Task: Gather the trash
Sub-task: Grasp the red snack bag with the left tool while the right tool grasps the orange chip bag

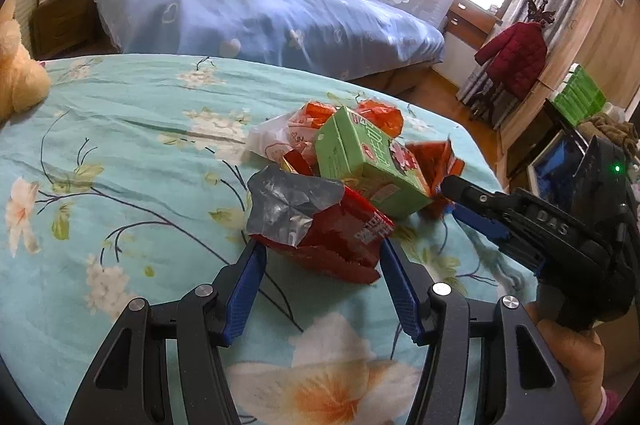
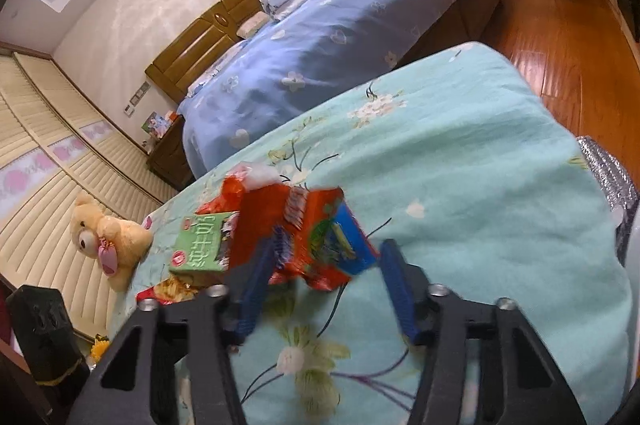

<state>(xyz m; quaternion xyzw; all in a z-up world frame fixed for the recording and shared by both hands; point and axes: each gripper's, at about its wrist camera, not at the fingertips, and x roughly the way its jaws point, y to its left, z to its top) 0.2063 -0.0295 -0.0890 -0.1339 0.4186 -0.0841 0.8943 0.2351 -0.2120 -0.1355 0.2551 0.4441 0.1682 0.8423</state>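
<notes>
A pile of trash lies on the teal flowered bedspread [image 1: 120, 153]: a torn red snack bag with silver lining [image 1: 316, 225], a green milk carton [image 1: 368, 165], orange-red wrappers [image 1: 380, 117] and a white wrapper [image 1: 272, 139]. My left gripper [image 1: 320, 257] is open, its blue pads on either side of the red bag. My right gripper [image 2: 326, 261] is open around an orange-red and blue wrapper [image 2: 320, 241]; it shows in the left wrist view [image 1: 476, 201] at the pile's right side. The green carton [image 2: 204, 243] lies left of it.
A plush bear [image 2: 108, 237] sits on the bedspread beyond the pile. A second bed with a blue cover [image 1: 260, 13] stands behind. Wood floor [image 2: 560, 37] lies to the right. A red jacket [image 1: 516, 57] hangs near the wardrobe.
</notes>
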